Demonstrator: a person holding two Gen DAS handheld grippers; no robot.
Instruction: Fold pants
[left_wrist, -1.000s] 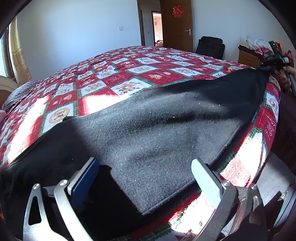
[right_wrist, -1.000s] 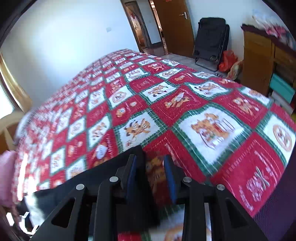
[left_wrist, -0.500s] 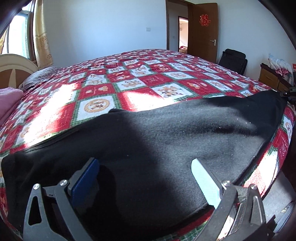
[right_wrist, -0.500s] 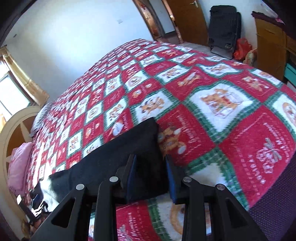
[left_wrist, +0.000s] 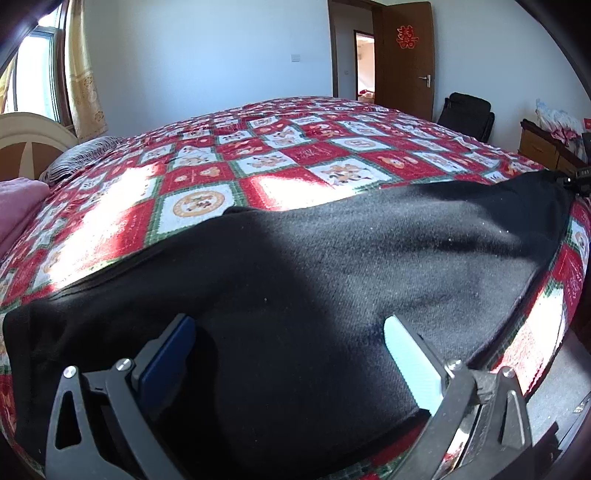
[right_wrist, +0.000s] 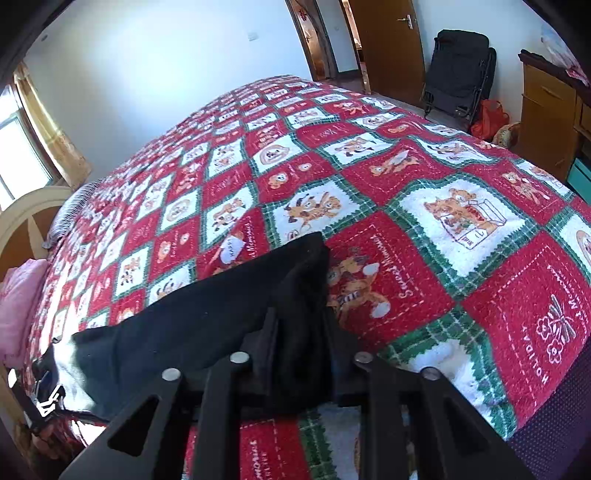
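Black pants lie stretched along the near edge of a bed with a red, white and green patchwork quilt. My left gripper hangs open just above the wide part of the pants, blue pad on the left and white pad on the right. At the far end of the pants, my right gripper has its jaws closing on the bunched leg end, and cloth fills the gap between them. That gripper shows small in the left wrist view at the right tip of the pants.
A headboard, a striped pillow and pink bedding lie to the left. A wooden cabinet, a black folded chair and an open door stand past the bed's right side. The quilt's front edge drops to the floor.
The right jaws have narrowed onto the leg end, which now bunches up between them. The left view has swung left along the pants; the left jaws stayed open.
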